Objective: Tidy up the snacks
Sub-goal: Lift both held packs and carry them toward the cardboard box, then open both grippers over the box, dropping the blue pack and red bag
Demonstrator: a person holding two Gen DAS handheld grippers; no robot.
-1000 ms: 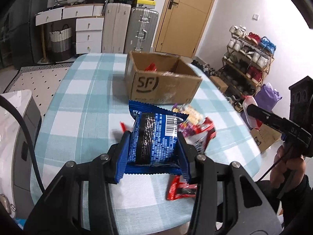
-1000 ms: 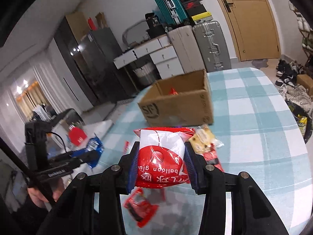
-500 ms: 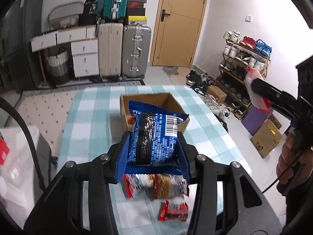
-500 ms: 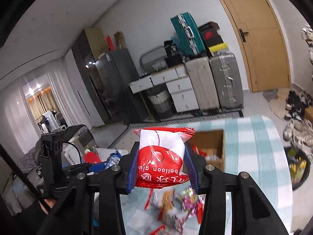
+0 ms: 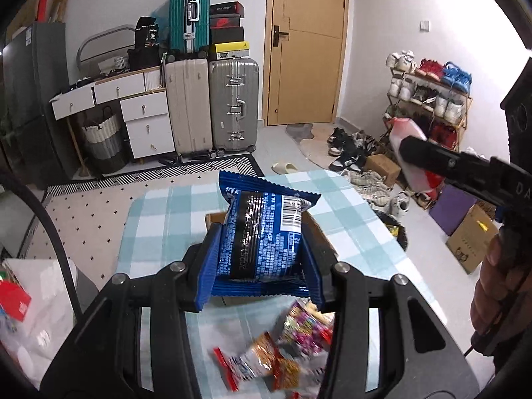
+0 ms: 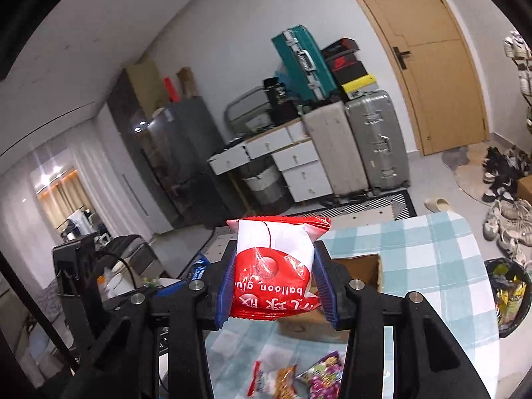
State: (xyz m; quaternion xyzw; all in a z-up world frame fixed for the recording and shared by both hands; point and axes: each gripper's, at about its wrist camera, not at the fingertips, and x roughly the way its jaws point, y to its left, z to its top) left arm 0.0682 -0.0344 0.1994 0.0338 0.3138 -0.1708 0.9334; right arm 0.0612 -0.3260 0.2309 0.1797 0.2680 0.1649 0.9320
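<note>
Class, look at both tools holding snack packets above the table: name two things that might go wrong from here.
1. The blue packet is puffy and gripped only at its sides by the left tool; it might slip or burst.
2. The cardboard box is largely hidden behind the red packet in the right tool, so a drop could miss.

Even indoor light, fairly bright, soft shadows. Heavy fisheye: door [image 6: 429, 76] & walls bow, black vignette in corners. Glare on blue pack [image 5: 262, 232] foil. Near snacks [image 5: 286, 345] motion-blurred; far room sharp. Warm lamp glow far left, right view.
</note>
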